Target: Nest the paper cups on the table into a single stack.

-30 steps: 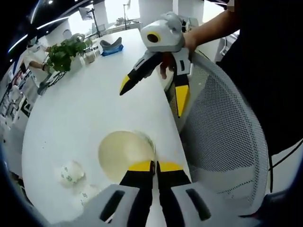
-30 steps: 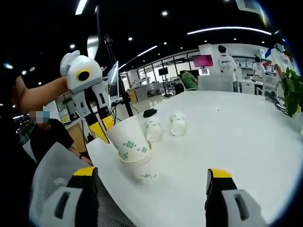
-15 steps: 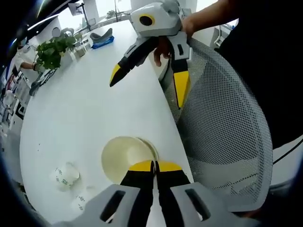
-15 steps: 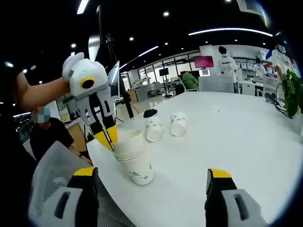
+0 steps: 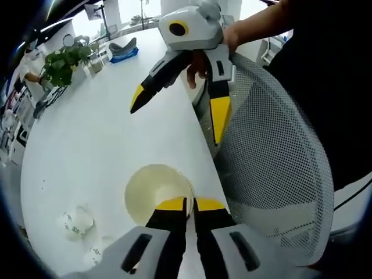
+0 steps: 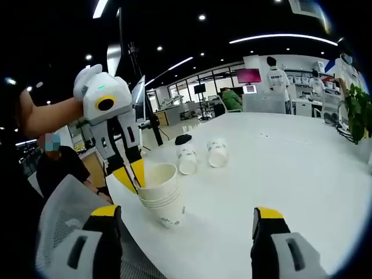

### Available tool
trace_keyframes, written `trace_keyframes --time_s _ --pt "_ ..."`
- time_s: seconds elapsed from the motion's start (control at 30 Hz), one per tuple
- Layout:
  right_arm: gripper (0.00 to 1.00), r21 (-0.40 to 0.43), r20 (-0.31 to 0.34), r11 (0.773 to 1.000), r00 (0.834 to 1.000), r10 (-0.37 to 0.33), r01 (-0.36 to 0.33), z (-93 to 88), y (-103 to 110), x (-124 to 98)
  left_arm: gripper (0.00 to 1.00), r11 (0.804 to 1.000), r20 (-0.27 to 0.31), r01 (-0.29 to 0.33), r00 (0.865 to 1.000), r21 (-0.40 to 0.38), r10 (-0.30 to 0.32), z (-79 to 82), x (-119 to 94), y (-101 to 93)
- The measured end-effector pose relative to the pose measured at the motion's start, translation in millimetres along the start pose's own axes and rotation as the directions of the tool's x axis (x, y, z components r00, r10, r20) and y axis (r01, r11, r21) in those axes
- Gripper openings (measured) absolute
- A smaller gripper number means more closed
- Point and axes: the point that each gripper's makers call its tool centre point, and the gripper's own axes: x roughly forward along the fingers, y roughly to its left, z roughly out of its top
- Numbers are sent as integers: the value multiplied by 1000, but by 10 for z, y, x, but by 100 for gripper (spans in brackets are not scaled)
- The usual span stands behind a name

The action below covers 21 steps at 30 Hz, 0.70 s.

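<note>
Stack of nested paper cups [image 6: 162, 195] standing upright near the worktop [image 6: 279, 168] edge, beside a mesh chair back [image 5: 273, 157]. The left gripper [image 6: 129, 174] pinches the rim of the top cup: seen from the right gripper view, one yellow finger lies inside the rim and the other outside; in the left gripper view its two fingers are drawn together over the cup mouth [image 5: 156, 190]. The right gripper [image 6: 186, 232] hangs above the worktop with its fingers wide apart and nothing between them; the same gripper appears in the left gripper view [image 5: 177, 107], also spread.

Step in hand, as judged: seating the top cup into the stack. Two loose paper cups [image 6: 187, 159] [image 6: 217, 152] lie farther along the worktop, well apart from the stack, beyond a small dark object [image 6: 183, 139]. The next move probably calls for letting go of the rim and fetching one of these.

Compared with one second ago, the stack has gone from leaning, with its upper cup tilted, to standing level and more fully nested. The right gripper's spread is unchanged.
</note>
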Motion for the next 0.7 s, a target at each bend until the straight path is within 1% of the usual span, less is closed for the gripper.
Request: trace_keyframes --time_s 0.17,0.37,0.7 --pt "94 -2 -3 1000 1000 -1 1 -8 -3 1 3 1000 -3 -2 1000 -4 2 1 -16 2" --pt "93 -4 -12 1000 1000 -1 1 -23 2 3 0 1000 -3 5 1000 0 -5 31 -42 -25" --pt "92 -9 -22 1000 1000 -3 3 -38 4 4 0 1000 -10 18 1000 6 -18 -7 6 -37"
